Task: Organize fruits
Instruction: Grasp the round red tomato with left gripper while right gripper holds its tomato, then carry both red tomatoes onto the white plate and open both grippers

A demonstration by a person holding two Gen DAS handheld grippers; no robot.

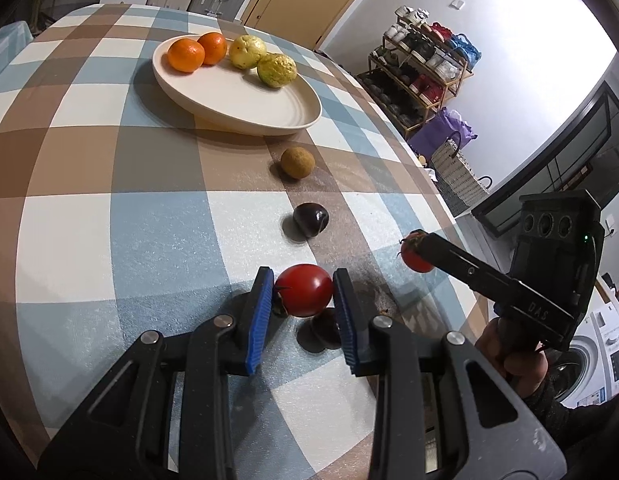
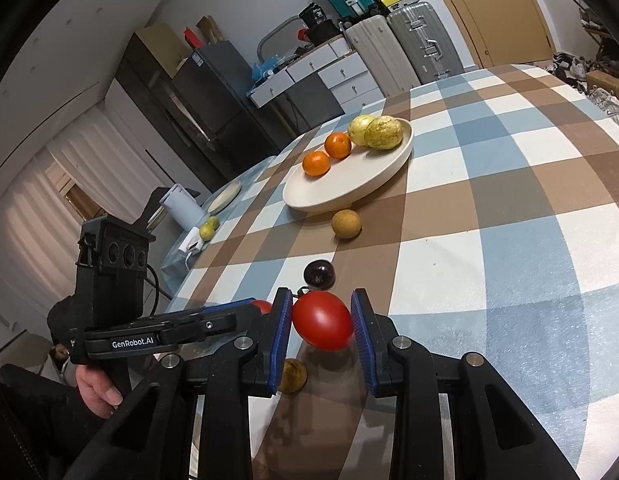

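Note:
My left gripper is shut on a red tomato and holds it above the checked tablecloth. My right gripper is shut on a second red tomato, also lifted; it shows in the left wrist view at the right. A cream plate holds two oranges and two yellow-green guavas. A brown round fruit and a dark plum lie on the cloth between plate and grippers. Another dark plum lies under my left gripper, and a brown fruit under my right.
The table edge runs close on the right of the left wrist view, with a shoe rack and basket beyond. Past the far edge in the right wrist view stand a white jug, suitcases and a dark cabinet.

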